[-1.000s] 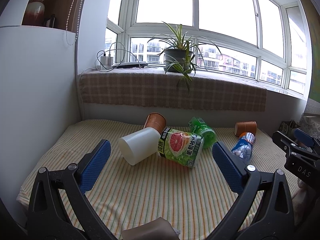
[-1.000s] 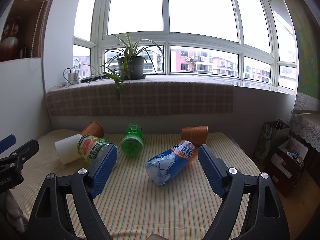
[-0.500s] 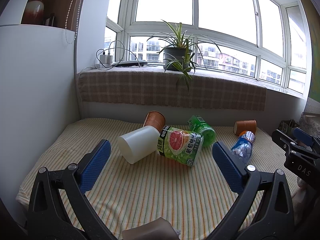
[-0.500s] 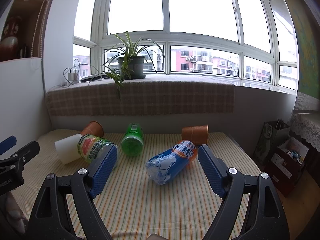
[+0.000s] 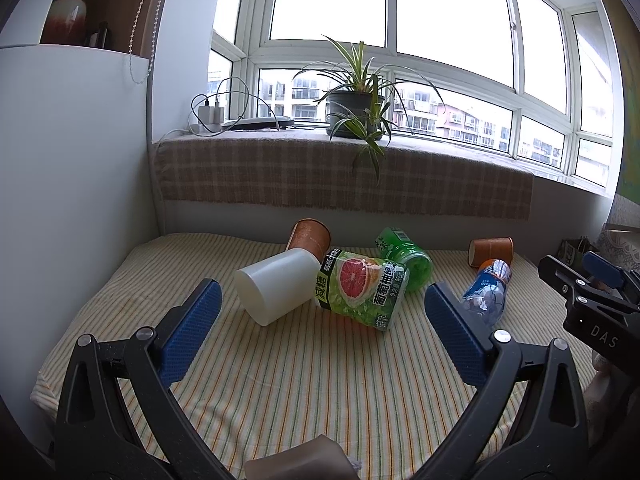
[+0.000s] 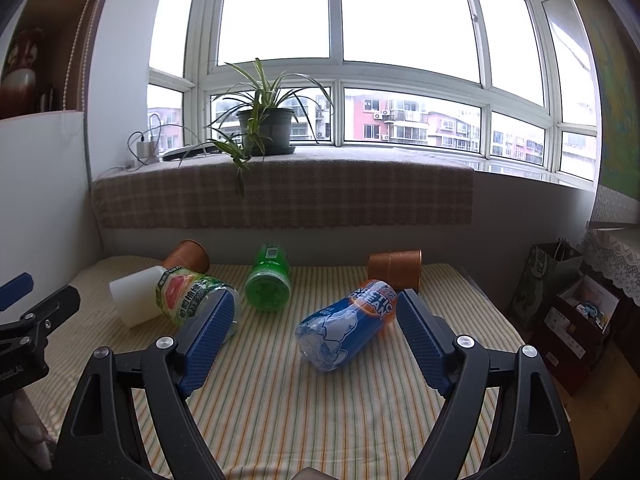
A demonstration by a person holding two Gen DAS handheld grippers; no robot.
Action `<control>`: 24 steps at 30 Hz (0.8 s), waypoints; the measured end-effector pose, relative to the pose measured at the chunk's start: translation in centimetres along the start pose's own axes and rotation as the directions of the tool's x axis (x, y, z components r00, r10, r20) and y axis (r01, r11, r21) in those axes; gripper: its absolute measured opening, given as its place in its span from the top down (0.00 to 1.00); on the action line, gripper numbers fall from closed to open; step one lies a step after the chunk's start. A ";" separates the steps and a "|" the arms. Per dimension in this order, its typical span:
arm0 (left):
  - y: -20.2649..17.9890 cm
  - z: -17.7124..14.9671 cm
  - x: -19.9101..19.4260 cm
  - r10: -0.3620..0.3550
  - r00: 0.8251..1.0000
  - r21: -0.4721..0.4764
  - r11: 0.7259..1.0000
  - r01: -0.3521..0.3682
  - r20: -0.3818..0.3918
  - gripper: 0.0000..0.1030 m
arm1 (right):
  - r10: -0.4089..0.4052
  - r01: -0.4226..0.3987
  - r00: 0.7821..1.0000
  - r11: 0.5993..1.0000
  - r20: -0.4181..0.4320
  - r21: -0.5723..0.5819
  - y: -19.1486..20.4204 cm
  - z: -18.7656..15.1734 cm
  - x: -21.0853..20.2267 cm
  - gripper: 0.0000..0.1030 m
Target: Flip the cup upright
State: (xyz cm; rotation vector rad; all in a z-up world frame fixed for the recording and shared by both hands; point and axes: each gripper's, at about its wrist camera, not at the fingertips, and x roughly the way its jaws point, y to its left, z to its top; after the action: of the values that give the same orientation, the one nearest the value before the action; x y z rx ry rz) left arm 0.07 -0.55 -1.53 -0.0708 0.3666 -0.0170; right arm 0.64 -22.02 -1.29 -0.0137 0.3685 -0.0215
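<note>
Left tongs [image 5: 318,310] and right tongs [image 6: 314,314] held spread, empty; brown cups [image 6: 394,266] [image 5: 308,236] seen lying sideways on striped bed [image 5: 280,380].

the table cloth [image 5: 304,380] carries thin green, orange and cream stripes. two cups [image 5: 308,236] [image 6: 394,268] are copper-brown. one cup [image 5: 276,284] is translucent white. bottle labels: green with pink grapefruit [image 5: 360,284]; plain green [image 6: 268,280]; blue with orange [image 6: 352,320]. the sill cloth [image 6: 280,192] is brown plaid. finger pads [image 5: 188,336] are blue.
</note>
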 end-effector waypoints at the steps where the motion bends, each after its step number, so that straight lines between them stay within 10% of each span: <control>1: 0.0 0.1 0.0 0.000 1.000 0.000 1.000 0.000 0.000 0.00 | 0.001 -0.001 1.000 1.000 -0.001 -0.002 0.1 0.0 0.1 0.20; 24: 4.6 0.0 0.5 0.044 0.997 -0.027 0.999 -0.046 -0.064 0.00 | 0.129 -0.137 0.985 0.989 -0.119 -0.059 5.5 1.9 6.2 0.20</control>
State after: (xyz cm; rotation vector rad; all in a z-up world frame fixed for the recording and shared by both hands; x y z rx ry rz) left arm 0.57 4.03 -2.10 -0.0905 0.4315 0.0305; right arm 7.25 -16.66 -1.81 -0.0543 0.4841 0.1225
